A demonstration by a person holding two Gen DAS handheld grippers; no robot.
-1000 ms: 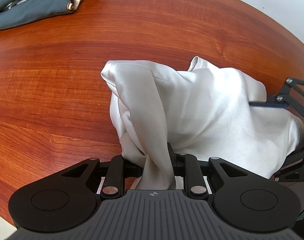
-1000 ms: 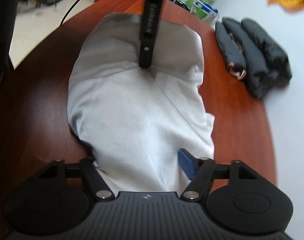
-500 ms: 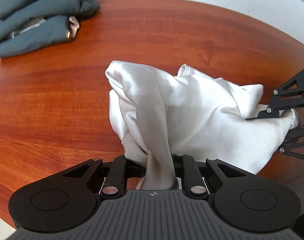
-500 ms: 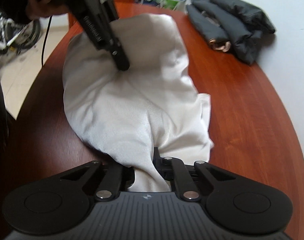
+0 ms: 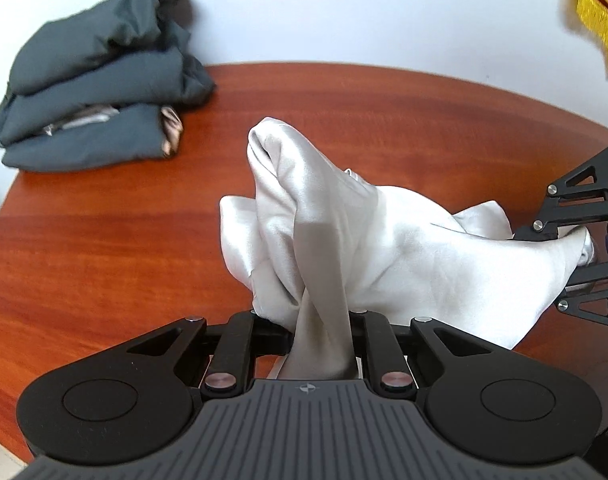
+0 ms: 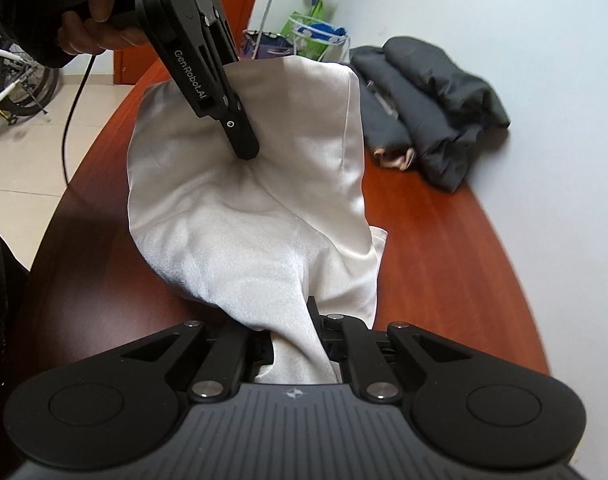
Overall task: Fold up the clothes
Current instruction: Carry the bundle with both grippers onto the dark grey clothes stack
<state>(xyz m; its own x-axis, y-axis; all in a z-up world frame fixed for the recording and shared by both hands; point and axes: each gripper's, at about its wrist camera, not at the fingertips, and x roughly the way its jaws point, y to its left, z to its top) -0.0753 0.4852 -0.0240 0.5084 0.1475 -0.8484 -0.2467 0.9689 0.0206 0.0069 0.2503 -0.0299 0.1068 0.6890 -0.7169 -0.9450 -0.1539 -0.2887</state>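
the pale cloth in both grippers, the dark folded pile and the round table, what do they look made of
Pale cream cloth: likely satin or silk-like fabric; it has a soft sheen and drapes in smooth folds. Dark grey folded pile: matte, slightly puffy fabric, perhaps cotton or a padded synthetic; a pinkish lining shows at one end. Round reddish-brown table: wood or wood veneer, with visible grain and a smooth, semi-gloss finish.

Home: bicycle (image 6: pixel 12 80), shopping trolley (image 6: pixel 288 32)

The right hand-held gripper (image 6: pixel 294 344) pinches a bunched end of the white garment (image 6: pixel 248 216), its jaws having just been closing. The left hand-held gripper (image 6: pixel 246 152) clamps the cloth's far part above the reddish-brown surface (image 6: pixel 443 248); folded dark clothes (image 6: pixel 435 104) lie beside.
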